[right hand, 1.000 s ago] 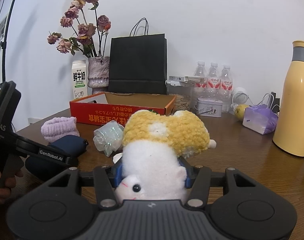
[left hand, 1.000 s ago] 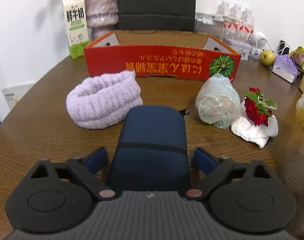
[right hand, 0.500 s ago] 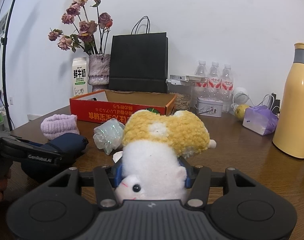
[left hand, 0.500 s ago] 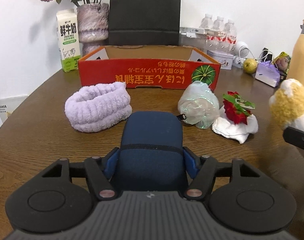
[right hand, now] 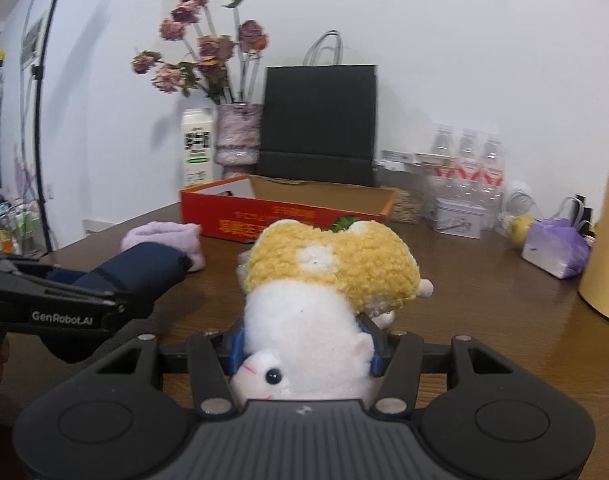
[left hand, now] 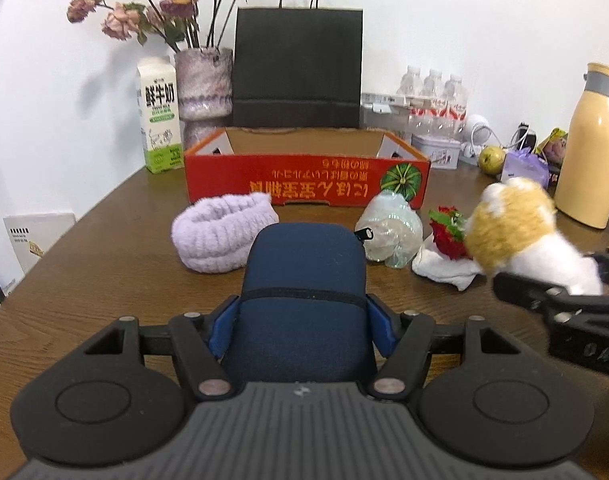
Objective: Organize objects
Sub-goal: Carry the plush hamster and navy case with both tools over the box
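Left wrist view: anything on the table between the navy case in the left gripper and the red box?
Yes. In the left wrist view the lilac fluffy band lies between the navy case, gripped by the left gripper, and the red box; bare table elsewhere.

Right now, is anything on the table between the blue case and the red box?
Yes. The purple headband lies ahead-left of the blue case, just before the red box; the plastic bag sits ahead-right. The path straight ahead between them looks clear.

I read "鲜牛奶" on the milk carton (left hand: 159, 120), "GenRobot.AI" on the left gripper (right hand: 62, 317). Orange print on the red box (left hand: 304, 186) is upside down, can't read it.
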Demonstrator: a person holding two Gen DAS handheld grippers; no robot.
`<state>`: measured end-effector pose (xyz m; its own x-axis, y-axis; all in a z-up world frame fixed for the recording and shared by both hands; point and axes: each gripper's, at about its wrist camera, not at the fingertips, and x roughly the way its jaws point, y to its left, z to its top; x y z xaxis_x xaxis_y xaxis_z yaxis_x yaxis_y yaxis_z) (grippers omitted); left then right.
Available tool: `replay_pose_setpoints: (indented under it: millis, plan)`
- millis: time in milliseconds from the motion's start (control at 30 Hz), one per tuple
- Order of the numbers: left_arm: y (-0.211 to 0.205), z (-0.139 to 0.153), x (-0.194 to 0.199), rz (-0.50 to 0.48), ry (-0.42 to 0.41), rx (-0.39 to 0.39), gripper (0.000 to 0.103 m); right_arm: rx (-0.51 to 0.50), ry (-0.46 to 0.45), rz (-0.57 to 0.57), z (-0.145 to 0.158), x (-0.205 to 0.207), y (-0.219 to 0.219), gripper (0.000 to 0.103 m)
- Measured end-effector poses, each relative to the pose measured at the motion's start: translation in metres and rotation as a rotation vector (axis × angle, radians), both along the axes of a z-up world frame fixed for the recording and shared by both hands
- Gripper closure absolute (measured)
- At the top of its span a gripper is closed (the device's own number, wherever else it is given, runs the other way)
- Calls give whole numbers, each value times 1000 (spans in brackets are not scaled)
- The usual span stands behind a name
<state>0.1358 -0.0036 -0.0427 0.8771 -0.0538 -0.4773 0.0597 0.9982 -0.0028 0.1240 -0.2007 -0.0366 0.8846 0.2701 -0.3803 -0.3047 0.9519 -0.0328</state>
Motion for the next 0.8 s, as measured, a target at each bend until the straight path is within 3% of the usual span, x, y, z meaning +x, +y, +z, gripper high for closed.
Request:
replay_pose_setpoints:
  millis: [367, 800]
  plan:
    - [15, 32, -9, 16, -99, -1, 36, -8, -30, 51, 23, 5, 33, 51]
    - [28, 63, 19, 39, -142, -40, 36, 9, -84, 58, 52, 33, 56, 51]
